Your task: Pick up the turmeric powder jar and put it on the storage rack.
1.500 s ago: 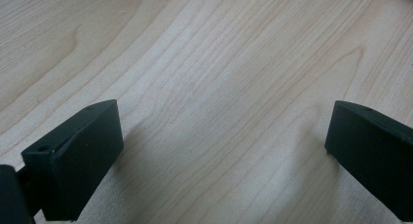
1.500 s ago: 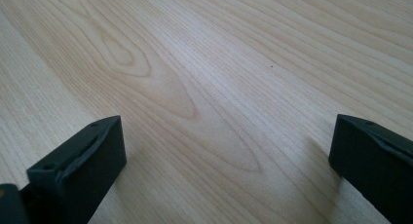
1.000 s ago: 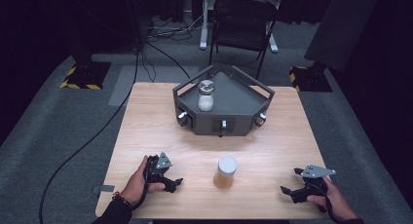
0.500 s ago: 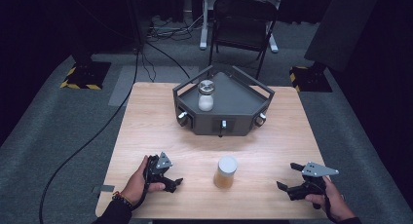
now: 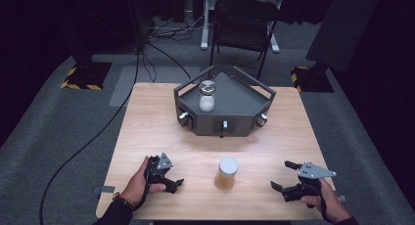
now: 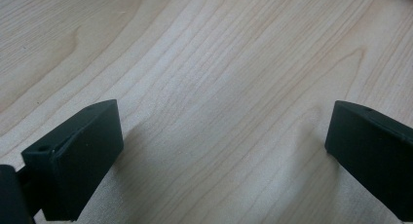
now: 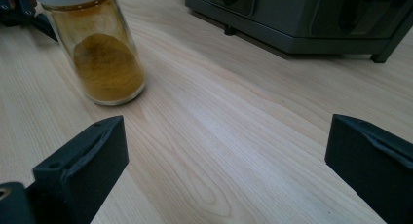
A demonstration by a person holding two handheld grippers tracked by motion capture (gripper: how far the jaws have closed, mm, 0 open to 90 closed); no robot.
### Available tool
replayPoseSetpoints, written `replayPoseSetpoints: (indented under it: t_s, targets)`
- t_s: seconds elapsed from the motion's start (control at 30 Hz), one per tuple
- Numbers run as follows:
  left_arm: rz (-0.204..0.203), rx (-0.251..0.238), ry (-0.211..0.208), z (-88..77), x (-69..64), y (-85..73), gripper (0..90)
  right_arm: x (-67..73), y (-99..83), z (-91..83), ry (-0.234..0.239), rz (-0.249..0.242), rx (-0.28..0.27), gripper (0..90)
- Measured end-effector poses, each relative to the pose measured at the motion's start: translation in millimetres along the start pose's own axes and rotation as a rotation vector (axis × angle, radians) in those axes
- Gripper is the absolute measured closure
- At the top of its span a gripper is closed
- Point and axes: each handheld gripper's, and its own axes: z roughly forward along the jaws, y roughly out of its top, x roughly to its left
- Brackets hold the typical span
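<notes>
Two jars stand in the scene, along with two hand-held grippers and one grey tray. The nearer jar (image 5: 227, 172) is a clear glass cylinder with a pale flat lid, about a third full of ochre powder banked against one side; it stands upright on the wooden table (image 5: 147, 117) near the front edge, between the two grippers and touching neither. The second jar (image 5: 207, 96), glass with a metallic lid and white contents, stands upright inside the tray (image 5: 244, 100), a dark grey angular box with a raised rail and knobs on its front faces, set at the far middle of the table. The table top is pale, smooth wood with long flowing grain. The left gripper (image 5: 169, 178) rests low at the front left, its black blocky jaws spread wide with only bare wood between them. The right gripper (image 5: 285, 175) sits at the front right close to the table's edge, jaws likewise spread and holding nothing. Bare wood lies open between the nearer jar and the tray.
</notes>
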Motion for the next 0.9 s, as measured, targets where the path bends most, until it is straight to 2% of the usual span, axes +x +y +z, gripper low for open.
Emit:
replayPoseSetpoints:
  t_s: [0.3,0.63,0.9]
  targets:
    - [0.000,0.000,0.000,0.0,0.0,0.0,0.0,5.9,5.6,7.3,0.023,-0.016,-0.015,1.7]
    - [0.000,0.000,0.000,0.0,0.0,0.0,0.0,13.9,13.7,19.1,0.040,-0.039,-0.002,1.7]
    - [0.000,0.000,0.000,0.0,0.0,0.0,0.0,18.0,18.6,30.5,0.073,-0.051,-0.012,1.7]
